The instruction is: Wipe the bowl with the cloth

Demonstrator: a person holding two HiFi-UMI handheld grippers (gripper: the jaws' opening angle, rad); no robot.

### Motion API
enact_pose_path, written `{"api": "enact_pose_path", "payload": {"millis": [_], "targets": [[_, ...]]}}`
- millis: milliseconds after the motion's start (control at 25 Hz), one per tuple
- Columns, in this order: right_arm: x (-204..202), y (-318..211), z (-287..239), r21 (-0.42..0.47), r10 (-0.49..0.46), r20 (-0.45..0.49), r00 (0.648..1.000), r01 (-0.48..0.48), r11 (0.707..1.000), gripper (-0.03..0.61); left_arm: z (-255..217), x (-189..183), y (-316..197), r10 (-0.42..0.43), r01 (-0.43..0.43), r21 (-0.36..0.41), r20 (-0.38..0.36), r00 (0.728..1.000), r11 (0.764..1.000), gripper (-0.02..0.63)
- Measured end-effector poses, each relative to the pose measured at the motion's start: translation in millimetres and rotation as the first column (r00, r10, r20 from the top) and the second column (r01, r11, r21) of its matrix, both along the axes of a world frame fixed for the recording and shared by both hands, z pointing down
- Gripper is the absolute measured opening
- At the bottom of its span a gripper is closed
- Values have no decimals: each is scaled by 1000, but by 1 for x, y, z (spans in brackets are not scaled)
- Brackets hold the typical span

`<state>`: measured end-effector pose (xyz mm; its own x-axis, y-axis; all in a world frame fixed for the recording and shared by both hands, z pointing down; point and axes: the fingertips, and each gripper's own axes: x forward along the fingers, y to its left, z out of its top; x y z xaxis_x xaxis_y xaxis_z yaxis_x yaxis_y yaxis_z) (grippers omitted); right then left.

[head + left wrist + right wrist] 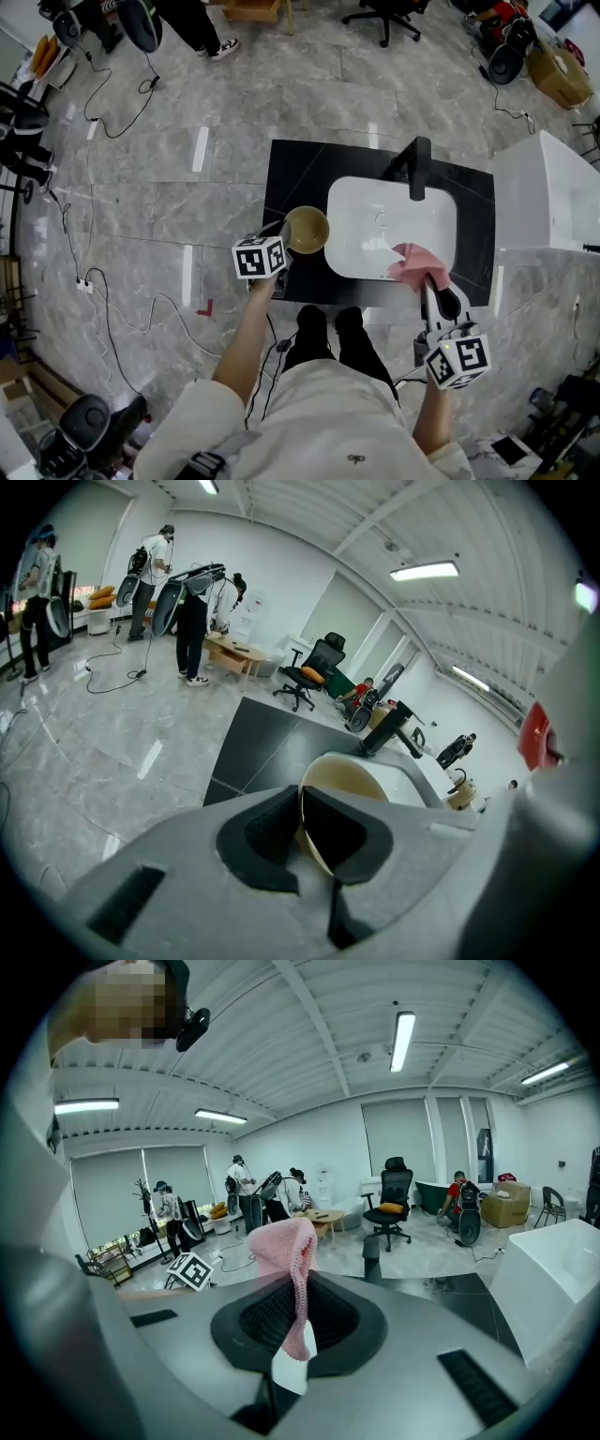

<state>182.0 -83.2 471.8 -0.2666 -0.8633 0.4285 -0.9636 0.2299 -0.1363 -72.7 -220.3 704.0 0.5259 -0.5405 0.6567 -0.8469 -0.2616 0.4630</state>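
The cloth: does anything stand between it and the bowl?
Nothing visible does. The cloth, held by the right tool, hangs over the sink; the bowl, held by the left tool, is beside the sink's left edge.

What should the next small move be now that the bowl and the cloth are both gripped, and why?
Probably carry the right hand-held gripper over so the pink cloth meets the inside of the beige bowl. The left hand-held gripper is clamped on the bowl's rim, the right pinches the cloth, but they are apart: cloth over the white sink, bowl beside it.
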Motion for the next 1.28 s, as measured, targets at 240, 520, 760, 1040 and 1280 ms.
{"api": "enact_pose_path", "payload": {"millis": [240, 520, 760, 1040, 1280], "targets": [[-3, -7, -23, 63, -9, 13, 1000, 8, 998, 15, -56, -5, -7, 10, -10, 85, -2, 1000, 996, 28], [-13, -20, -53, 162, -23, 40, 999, 16, 987, 15, -136, -22, -22, 10, -16, 223, 27, 1000, 975, 28], [-18, -31, -70, 242, -51, 43, 998, 39, 969, 17, -181, -29, -21, -5, -6, 311, 33, 999, 951, 28], [-27, -44, -92, 315, -74, 27, 997, 62, 947, 15, -228, -45, -18, -51, 41, 396, 15, 999, 917, 28], [-42, -53, -101, 337, -112, 15, 994, 100, 936, 17, -251, -48, -13, -54, 44, 447, 10, 999, 894, 28]]}}
